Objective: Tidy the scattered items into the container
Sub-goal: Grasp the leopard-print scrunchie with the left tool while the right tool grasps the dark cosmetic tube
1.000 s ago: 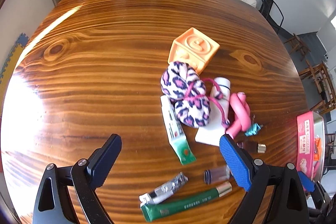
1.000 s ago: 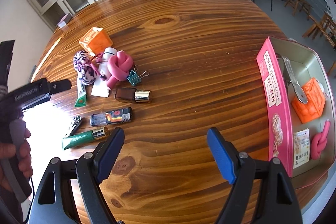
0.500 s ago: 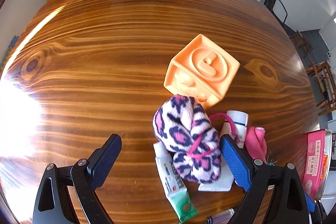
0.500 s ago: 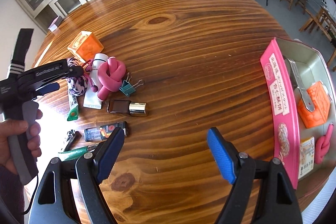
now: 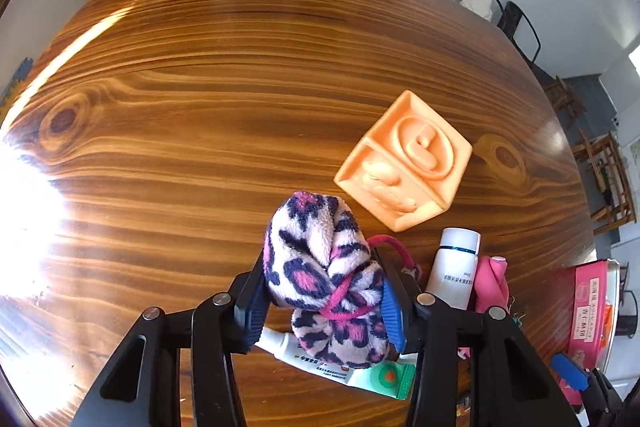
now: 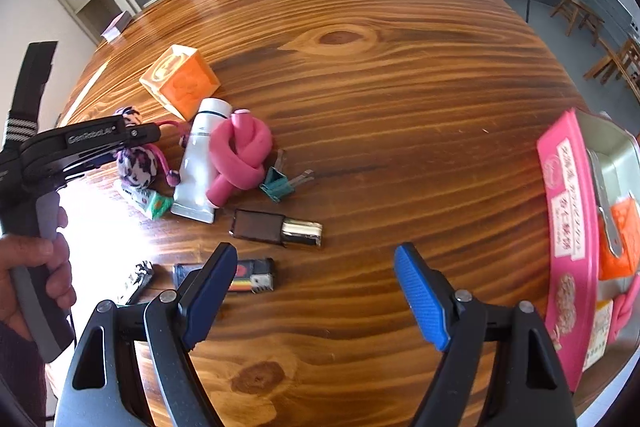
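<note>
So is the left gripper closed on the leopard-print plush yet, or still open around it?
Shut on it. The left gripper has just been closing, and both pads press the leopard-print plush from either side.

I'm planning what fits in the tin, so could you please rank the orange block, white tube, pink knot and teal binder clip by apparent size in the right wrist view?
1. white tube and pink knot: alike, unranked
2. orange block, lying farther off
3. teal binder clip

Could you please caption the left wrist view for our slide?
Left gripper, jaws just closing, clamps a leopard-print plush scrunchie lying on a toothpaste tube.
</note>
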`<state>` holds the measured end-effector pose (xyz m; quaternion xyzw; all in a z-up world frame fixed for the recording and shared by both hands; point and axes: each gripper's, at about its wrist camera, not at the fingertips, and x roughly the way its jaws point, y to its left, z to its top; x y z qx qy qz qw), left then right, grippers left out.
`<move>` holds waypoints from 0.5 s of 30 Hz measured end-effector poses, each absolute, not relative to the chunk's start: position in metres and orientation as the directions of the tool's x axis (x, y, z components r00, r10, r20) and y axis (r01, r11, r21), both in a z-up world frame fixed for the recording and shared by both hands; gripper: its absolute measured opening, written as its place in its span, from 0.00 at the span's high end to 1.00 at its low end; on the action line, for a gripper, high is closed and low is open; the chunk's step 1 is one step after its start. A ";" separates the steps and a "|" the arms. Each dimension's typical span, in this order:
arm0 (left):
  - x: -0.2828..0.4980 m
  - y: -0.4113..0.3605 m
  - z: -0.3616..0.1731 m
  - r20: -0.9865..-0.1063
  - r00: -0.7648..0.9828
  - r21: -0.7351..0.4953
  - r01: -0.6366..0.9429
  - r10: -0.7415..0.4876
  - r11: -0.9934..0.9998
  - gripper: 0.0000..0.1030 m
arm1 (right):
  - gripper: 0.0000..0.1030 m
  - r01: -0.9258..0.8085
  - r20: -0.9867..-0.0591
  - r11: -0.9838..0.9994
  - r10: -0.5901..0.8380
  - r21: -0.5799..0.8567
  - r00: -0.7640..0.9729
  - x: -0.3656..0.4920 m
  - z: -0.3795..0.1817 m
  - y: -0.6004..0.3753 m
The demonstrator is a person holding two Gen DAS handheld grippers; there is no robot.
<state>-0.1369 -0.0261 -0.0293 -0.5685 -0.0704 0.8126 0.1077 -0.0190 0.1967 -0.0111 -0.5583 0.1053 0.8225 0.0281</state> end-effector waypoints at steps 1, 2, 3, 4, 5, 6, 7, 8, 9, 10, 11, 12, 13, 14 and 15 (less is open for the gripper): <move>-0.135 -0.030 -0.027 -0.906 -0.335 -0.243 -0.087 0.258 -0.966 0.52 | 0.18 -0.157 -0.925 -0.978 -0.073 0.141 -0.373 -0.022 -0.012 0.193; -0.133 -0.034 -0.024 -0.903 -0.342 -0.249 -0.079 0.261 -0.965 0.52 | 0.18 -0.156 -0.926 -0.978 -0.072 0.138 -0.371 -0.024 -0.014 0.191; -0.131 -0.038 -0.021 -0.900 -0.349 -0.253 -0.073 0.263 -0.965 0.52 | 0.18 -0.150 -0.927 -0.979 -0.072 0.136 -0.368 -0.026 -0.015 0.188; -0.132 -0.043 -0.016 -0.896 -0.357 -0.257 -0.068 0.264 -0.964 0.52 | 0.18 -0.144 -0.928 -0.981 -0.072 0.133 -0.366 -0.029 -0.016 0.186; -0.133 -0.047 -0.012 -0.894 -0.363 -0.258 -0.065 0.264 -0.964 0.52 | 0.18 -0.139 -0.929 -0.982 -0.071 0.129 -0.364 -0.031 -0.018 0.183; -0.131 -0.050 -0.009 -0.892 -0.370 -0.257 -0.062 0.262 -0.964 0.52 | 0.18 -0.135 -0.929 -0.983 -0.069 0.126 -0.363 -0.034 -0.019 0.181; -0.131 -0.051 -0.006 -0.890 -0.375 -0.254 -0.060 0.258 -0.965 0.52 | 0.18 -0.132 -0.930 -0.984 -0.064 0.119 -0.361 -0.036 -0.021 0.179; -0.130 -0.054 -0.004 -0.890 -0.380 -0.250 -0.058 0.253 -0.966 0.52 | 0.18 -0.131 -0.931 -0.985 -0.060 0.114 -0.359 -0.038 -0.022 0.178; -0.129 -0.056 -0.003 -0.889 -0.382 -0.248 -0.056 0.251 -0.967 0.52 | 0.18 -0.132 -0.932 -0.985 -0.056 0.109 -0.357 -0.040 -0.024 0.177; -0.128 -0.056 -0.003 -0.889 -0.384 -0.249 -0.054 0.250 -0.967 0.52 | 0.18 -0.133 -0.934 -0.986 -0.051 0.105 -0.354 -0.043 -0.025 0.176; -0.127 -0.057 -0.002 -0.888 -0.385 -0.250 -0.051 0.250 -0.967 0.52 | 0.18 -0.135 -0.936 -0.986 -0.045 0.098 -0.350 -0.045 -0.028 0.175; -0.126 -0.058 -0.001 -0.888 -0.386 -0.250 -0.048 0.248 -0.967 0.52 | 0.18 -0.136 -0.937 -0.987 -0.037 0.090 -0.346 -0.047 -0.029 0.174; -0.126 -0.059 -0.002 -0.888 -0.387 -0.250 -0.046 0.248 -0.967 0.52 | 0.18 -0.138 -0.940 -0.987 -0.027 0.078 -0.341 -0.049 -0.032 0.174; -0.127 -0.059 -0.002 -0.889 -0.386 -0.249 -0.044 0.247 -0.967 0.52 | 0.18 -0.138 -0.941 -0.988 -0.020 0.070 -0.337 -0.050 -0.034 0.173; -0.126 -0.059 -0.003 -0.890 -0.385 -0.249 -0.042 0.246 -0.968 0.52 | 0.18 -0.138 -0.944 -0.989 -0.011 0.060 -0.331 -0.051 -0.036 0.172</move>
